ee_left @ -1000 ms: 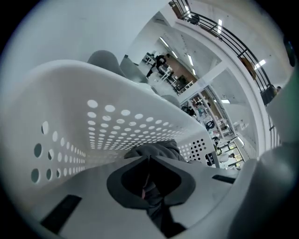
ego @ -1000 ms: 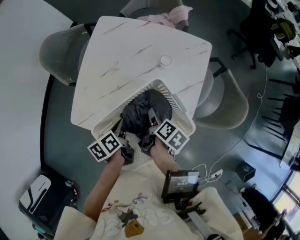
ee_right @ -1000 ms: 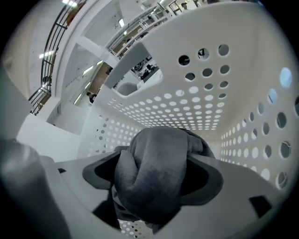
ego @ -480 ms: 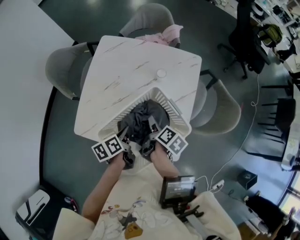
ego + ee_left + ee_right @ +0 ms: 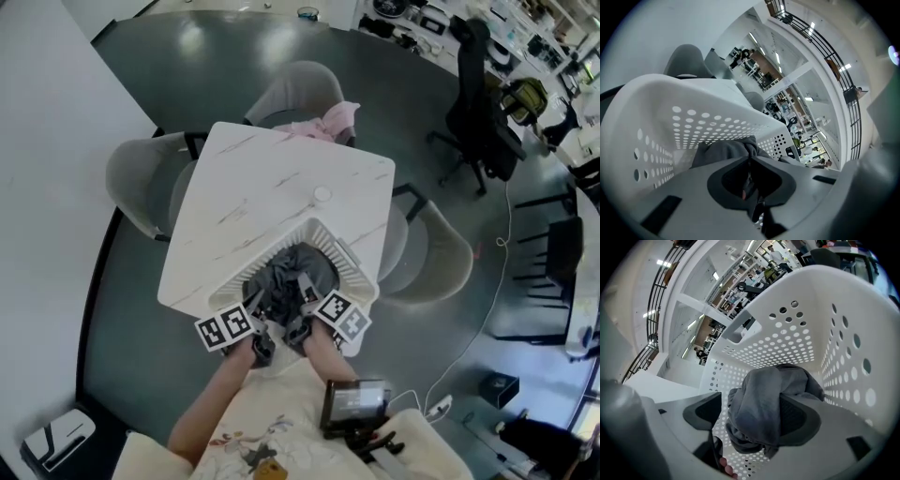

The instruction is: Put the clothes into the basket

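Observation:
A white perforated basket (image 5: pixel 324 231) stands on the near corner of the marble-look table (image 5: pixel 272 173). Grey clothes (image 5: pixel 291 274) lie bunched inside it. Both grippers reach over its near rim. My left gripper (image 5: pixel 266 317) is shut, its pads meeting with nothing clearly between them (image 5: pixel 751 161); the grey cloth (image 5: pixel 726 149) lies just beyond its tips. My right gripper (image 5: pixel 302 306) has its jaws apart (image 5: pixel 750 414). The grey cloth (image 5: pixel 768 392) hangs between them, draped over the right-hand finger, with a thin gap to the left-hand pad.
A small white round thing (image 5: pixel 322 194) sits mid-table. Grey chairs (image 5: pixel 139 178) (image 5: pixel 433 258) ring the table, and the far one holds a pink cloth (image 5: pixel 330 119). A black office chair (image 5: pixel 478 103) stands at the back right. A small screen (image 5: pixel 354 403) hangs by the person's chest.
The head view has pulled up and back, so the table and basket look smaller. Both grippers stay at the basket's near rim over the grey clothes.

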### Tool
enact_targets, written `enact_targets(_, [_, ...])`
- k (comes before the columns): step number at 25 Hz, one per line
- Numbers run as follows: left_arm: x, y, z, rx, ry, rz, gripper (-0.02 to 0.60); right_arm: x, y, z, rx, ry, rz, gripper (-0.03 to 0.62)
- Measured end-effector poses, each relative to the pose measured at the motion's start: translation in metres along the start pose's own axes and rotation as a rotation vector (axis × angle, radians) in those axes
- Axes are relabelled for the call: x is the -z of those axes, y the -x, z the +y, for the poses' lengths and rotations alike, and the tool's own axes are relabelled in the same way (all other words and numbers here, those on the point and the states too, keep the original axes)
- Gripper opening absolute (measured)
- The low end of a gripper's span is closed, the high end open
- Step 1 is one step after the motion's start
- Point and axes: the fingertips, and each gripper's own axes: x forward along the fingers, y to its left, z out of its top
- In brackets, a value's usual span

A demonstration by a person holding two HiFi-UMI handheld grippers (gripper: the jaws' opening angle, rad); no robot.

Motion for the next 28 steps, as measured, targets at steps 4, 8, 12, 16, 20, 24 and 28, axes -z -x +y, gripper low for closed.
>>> enact_targets(4, [0.000, 0.007, -0.002, 0.023, -0.014, 0.000, 0.023, 0.002, -0.004, 0.003, -0.018, -0.018, 0.003, 0.371])
enact_targets(8, [-0.003, 0.023, -0.002, 0.035, -0.053, -0.019, 0.021, 0.010, -0.008, 0.008, -0.034, -0.016, 0.024, 0.371])
enact_targets(12, [-0.004, 0.035, -0.003, 0.053, -0.049, -0.036, 0.023, 0.026, -0.012, 0.017, -0.081, -0.050, 0.080, 0.359])
enact_targets(16, [-0.006, 0.045, -0.004, 0.062, -0.063, -0.050, 0.023, 0.045, -0.015, 0.020, -0.087, -0.041, 0.137, 0.333])
enact_targets(20, [-0.007, 0.057, -0.006, 0.075, -0.057, -0.070, 0.023, 0.065, -0.023, 0.026, -0.092, -0.037, 0.213, 0.333])
enact_targets(24, [-0.003, 0.065, -0.004, 0.068, -0.059, -0.079, 0.023, 0.086, -0.042, 0.031, -0.102, -0.057, 0.306, 0.331])
enact_targets(28, [0.003, 0.071, 0.010, 0.047, -0.049, -0.074, 0.023, 0.116, -0.063, 0.033, -0.090, -0.077, 0.435, 0.331])
